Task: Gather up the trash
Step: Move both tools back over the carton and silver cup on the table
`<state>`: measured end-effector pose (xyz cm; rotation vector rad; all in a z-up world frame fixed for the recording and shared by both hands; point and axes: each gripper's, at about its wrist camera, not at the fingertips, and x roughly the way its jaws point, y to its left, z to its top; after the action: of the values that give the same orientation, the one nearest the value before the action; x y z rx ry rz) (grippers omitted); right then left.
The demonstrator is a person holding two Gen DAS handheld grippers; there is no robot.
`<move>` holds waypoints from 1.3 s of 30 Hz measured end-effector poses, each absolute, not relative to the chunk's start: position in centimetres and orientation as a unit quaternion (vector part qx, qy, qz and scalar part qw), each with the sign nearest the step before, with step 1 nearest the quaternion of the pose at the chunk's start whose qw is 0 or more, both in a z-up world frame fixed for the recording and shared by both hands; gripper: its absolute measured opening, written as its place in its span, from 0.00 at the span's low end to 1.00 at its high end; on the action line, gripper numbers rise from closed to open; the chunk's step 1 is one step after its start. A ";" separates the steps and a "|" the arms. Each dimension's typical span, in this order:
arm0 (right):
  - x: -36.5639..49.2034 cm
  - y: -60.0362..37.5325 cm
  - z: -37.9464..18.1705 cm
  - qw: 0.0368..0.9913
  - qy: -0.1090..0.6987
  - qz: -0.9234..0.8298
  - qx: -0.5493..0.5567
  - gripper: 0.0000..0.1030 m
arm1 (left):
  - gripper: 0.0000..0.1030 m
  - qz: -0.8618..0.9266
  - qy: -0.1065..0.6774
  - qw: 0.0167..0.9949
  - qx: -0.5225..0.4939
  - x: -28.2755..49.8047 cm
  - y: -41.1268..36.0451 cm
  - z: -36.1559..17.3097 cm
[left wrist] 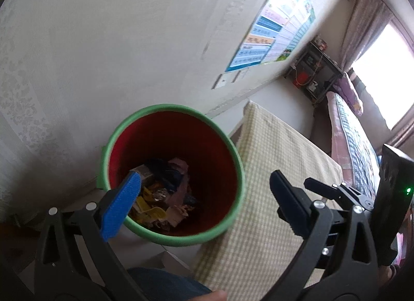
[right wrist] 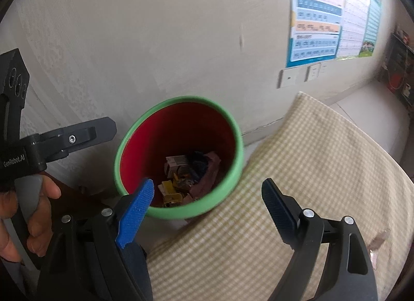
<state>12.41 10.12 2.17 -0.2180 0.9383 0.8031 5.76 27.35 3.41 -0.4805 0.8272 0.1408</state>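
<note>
A red bin with a green rim (left wrist: 145, 117) stands by the wall beside the table; it also shows in the right wrist view (right wrist: 181, 99). Crumpled wrappers and paper trash (left wrist: 165, 192) lie at its bottom, also seen in the right wrist view (right wrist: 189, 176). My left gripper (left wrist: 204, 179) is open and empty, held above the bin's mouth. My right gripper (right wrist: 207, 184) is open and empty, just over the bin's near rim. The left gripper's body (right wrist: 64, 140) appears at the left of the right wrist view, and the right gripper's body (left wrist: 344, 195) at the right of the left wrist view.
A table with a yellow checked cloth (left wrist: 279, 161) sits right of the bin, also in the right wrist view (right wrist: 310, 171). A small brown scrap (right wrist: 377, 242) lies on the cloth at far right. A poster (right wrist: 333, 13) and wall switches (right wrist: 300, 74) hang on the wall. A bed (left wrist: 354, 135) stands beyond.
</note>
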 end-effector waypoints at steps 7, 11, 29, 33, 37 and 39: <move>12.3 4.0 3.2 0.829 0.435 0.341 -0.084 0.80 | 0.94 0.031 0.404 0.889 -0.213 6.8 22.2 3.7; 12.3 -0.4 3.4 0.841 0.435 0.312 -0.074 0.80 | 0.95 0.005 0.413 0.889 -0.197 7.4 18.7 3.6; 12.2 -16.5 -1.6 0.853 0.488 0.179 -0.045 0.80 | 0.95 -0.085 0.450 0.878 -0.138 9.9 5.3 2.5; 12.3 -17.6 -3.3 0.847 0.503 0.170 -0.035 0.80 | 0.95 -0.091 0.454 0.876 -0.130 10.0 4.5 2.3; 13.1 -17.8 -5.2 0.835 0.524 0.167 -0.024 0.79 | 0.95 -0.096 0.461 0.874 -0.124 10.2 3.8 2.0; 13.6 -17.7 -6.1 0.827 0.536 0.166 -0.020 0.72 | 0.95 -0.098 0.464 0.872 -0.123 10.4 3.6 1.8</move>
<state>13.60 -17.75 -6.08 -0.0424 1.1386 0.3518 10.35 3.57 1.75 -0.2561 0.9691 -0.2048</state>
